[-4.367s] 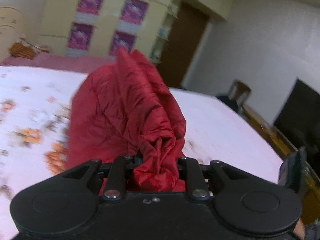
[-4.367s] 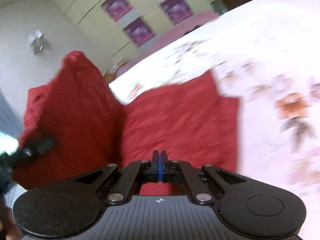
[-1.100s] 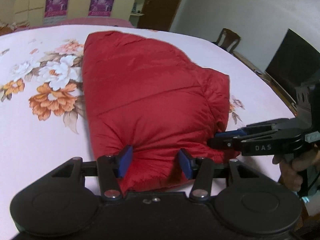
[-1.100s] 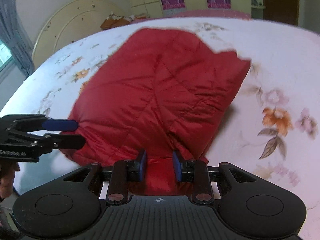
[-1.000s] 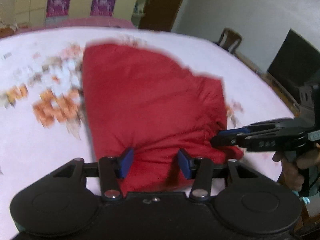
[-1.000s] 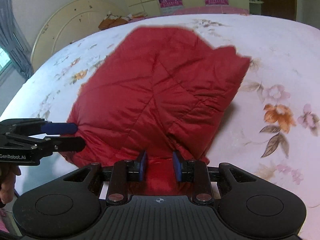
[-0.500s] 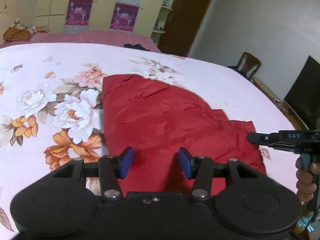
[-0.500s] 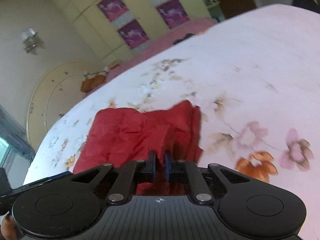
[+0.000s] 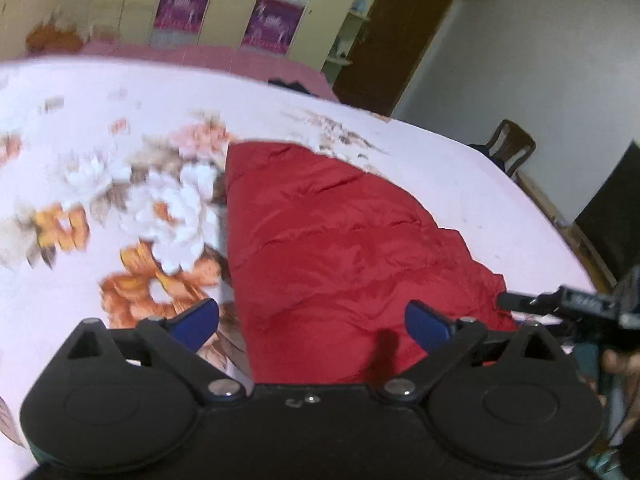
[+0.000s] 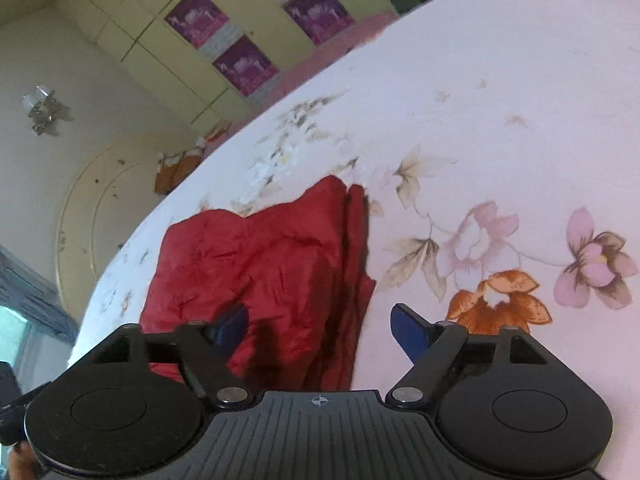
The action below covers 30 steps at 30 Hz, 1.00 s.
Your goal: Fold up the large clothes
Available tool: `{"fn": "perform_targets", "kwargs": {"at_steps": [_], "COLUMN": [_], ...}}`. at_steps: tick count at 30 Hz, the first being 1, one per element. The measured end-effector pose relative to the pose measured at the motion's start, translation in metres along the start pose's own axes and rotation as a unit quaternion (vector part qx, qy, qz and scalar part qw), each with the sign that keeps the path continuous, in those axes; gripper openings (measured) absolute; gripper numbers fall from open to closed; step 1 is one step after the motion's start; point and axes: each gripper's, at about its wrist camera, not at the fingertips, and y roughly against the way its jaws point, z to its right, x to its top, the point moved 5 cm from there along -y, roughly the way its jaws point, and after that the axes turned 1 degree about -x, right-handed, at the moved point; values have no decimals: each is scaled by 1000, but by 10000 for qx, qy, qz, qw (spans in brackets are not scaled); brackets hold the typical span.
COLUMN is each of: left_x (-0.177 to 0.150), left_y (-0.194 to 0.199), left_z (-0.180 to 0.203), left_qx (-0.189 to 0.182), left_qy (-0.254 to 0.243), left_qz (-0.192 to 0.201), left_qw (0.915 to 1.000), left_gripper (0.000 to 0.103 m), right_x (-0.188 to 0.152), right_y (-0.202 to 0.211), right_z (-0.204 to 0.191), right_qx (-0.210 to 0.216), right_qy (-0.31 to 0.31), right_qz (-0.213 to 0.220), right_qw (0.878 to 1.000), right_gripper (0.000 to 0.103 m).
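I hold a black two-finger gripper in each hand over a wide bed covered by a pale pink sheet printed with orange, white and pink flowers (image 9: 80, 288). The thing I am folding, a red quilted puffy jacket (image 9: 332, 248), lies on that sheet as a compact folded bundle, its layers stacked one on another, and nothing pinches it. My left gripper (image 9: 312, 322) is spreading its blue-padded jaws very wide; the jacket's near edge shows between and beyond the pads, but they do not press on it. My right gripper (image 10: 320, 330) is also opening its jaws, to a moderate width, and the red cloth lies in front of its left pad without being clamped. I judge that both jaws stand apart because the fold has just been laid down and the cloth is being let go to settle flat. In the left view the right gripper's dark tip (image 9: 560, 300) sits just beside the bundle's right corner. The jacket's left edge runs straight beside the big white and orange flowers; its far edge slopes towards the right. In the right view the stacked edges (image 10: 354, 240) face bare sheet. There is plenty of open sheet on every side for smoothing or another fold. A brown wooden chair (image 9: 512, 150) and cream cupboards (image 9: 120, 4) stand well apart, beyond the bed.
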Motion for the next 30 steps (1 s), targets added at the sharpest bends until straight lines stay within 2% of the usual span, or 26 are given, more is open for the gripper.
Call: {"fn": "perform_targets", "kwargs": {"at_steps": [2,4,7,9,10,12,16,19,27,29,30], "left_x": [-1,-3,-4,-4,-4,-3,-5,-6,-5,-5,-6], "left_y": [-5,-12,-21,-25,-27,-30,-32,-31,-23,-21,-23], "left_z": [-6,-14,-20,-19,-18,-14,-8,-4,7,9,9], "left_qx": [-213,-416,-467,-456,-435,-385,-259,-175,-13,47,73], "left_qy": [316,642,811,819,806,734,606,509,261,150,136], "left_qz": [-112,-238,-368,-407,-419,-442,-428,-391,-313,-329,-345], "left_qw": [9992,9968,9949,9948,9949,9956,9969,9978,9992,9993,9993], "left_gripper": [97,90,85,84,84,84,82,77,66,66,66], "right_x": [1,1,3,6,6,6,8,6,7,9,7], "right_y": [-9,-15,-22,-27,-29,-36,-42,-46,-37,-29,-31], "right_z": [6,10,10,9,8,9,8,6,-8,-15,-16], "right_qx": [122,214,308,343,374,505,613,742,789,857,760], "right_qy": [-188,-294,-298,-239,-201,-283,-280,-294,-76,98,199], "right_qz": [-142,-232,-281,-325,-373,-473,-562,-658,-478,-380,-400], "right_qw": [9996,9991,9987,9986,9984,9972,9961,9946,9957,9955,9961], "right_gripper": [70,70,70,68,61,55,47,33,21,21,20]}}
